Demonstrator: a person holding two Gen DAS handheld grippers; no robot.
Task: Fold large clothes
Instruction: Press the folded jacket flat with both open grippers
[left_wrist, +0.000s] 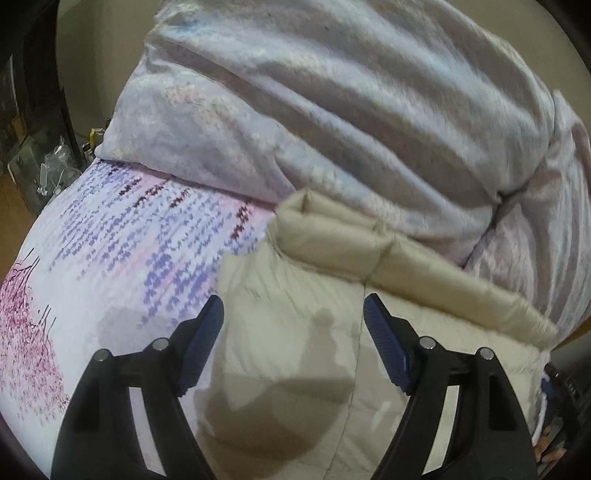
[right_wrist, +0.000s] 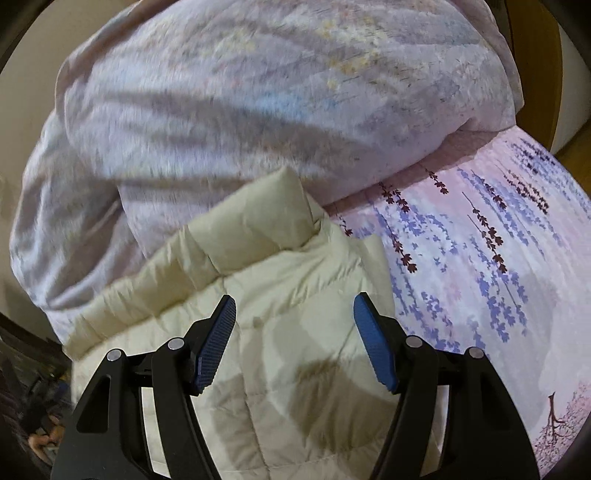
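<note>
Both my grippers hang over the bed, pointing steeply down at the cream puffer jacket (left_wrist: 295, 332).

Left gripper (left_wrist: 293, 321): jaws wide apart, nothing between the blue pads, no contact with fabric visible. Right gripper (right_wrist: 294, 317): jaws also well apart, empty, pads clear of the cloth.

Jacket position: lies on the floral bedsheet (left_wrist: 110, 240), directly beneath and ahead of both sets of jaws. Its padded collar (right_wrist: 266, 214) is the far end, butting against the crumpled pale duvet (right_wrist: 258, 92) heaped beyond it. So the long axis runs from me outward toward the duvet, roughly in line with my fingers.

Key relation: in the left view bare sheet shows to the left of the jacket; in the right view bare sheet shows to the right. Judgement: each gripper sits over its own side of the garment, neither clearly nearer the collar.

Judgement on step: a fold appears laid and let go; the next grasp probably needs an edge, and the near hem is out of both views.
</note>
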